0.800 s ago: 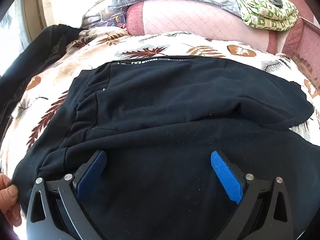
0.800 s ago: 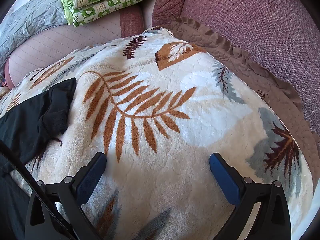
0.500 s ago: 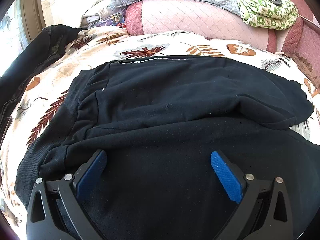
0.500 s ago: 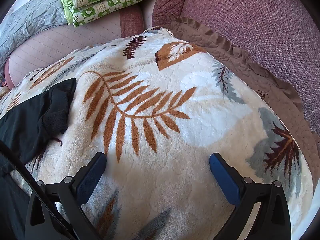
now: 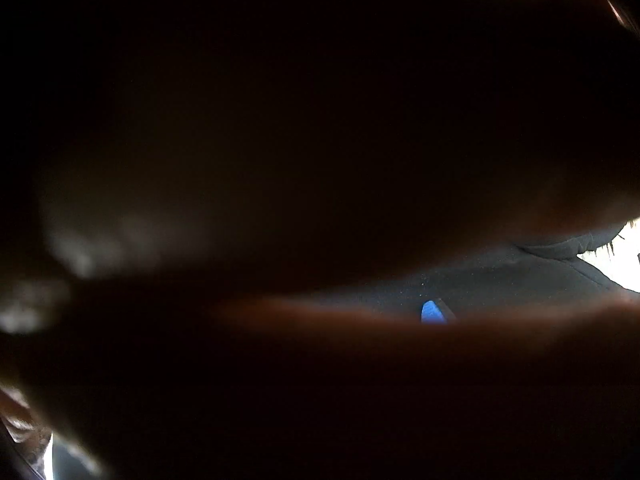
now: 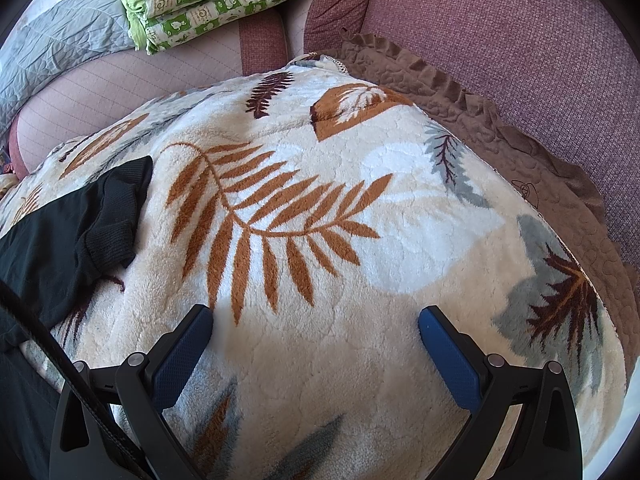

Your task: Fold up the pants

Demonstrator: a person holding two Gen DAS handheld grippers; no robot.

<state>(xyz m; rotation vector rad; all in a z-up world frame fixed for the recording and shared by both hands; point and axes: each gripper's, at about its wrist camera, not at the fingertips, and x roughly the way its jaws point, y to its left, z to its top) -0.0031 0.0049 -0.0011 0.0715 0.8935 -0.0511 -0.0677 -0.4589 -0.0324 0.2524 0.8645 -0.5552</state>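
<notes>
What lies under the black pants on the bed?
The black pants rest on a leaf-print fleece blanket, visible around the cuff. Anything beneath the pants themselves is covered, and the left wrist view is almost wholly blocked.

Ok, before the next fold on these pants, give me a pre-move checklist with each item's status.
1. Left wrist view clear: not ok, something dark and blurred covers nearly all of it.
2. Left tongs open: cannot tell by sight; only one blue pad tip shows over black pants.
3. Right tongs open, nothing between the pads: ok.
4. Pants cuff in the right view: ok, lying on the leaf blanket.
5. Blanket ahead of the right tongs free of clutter: ok.
</notes>
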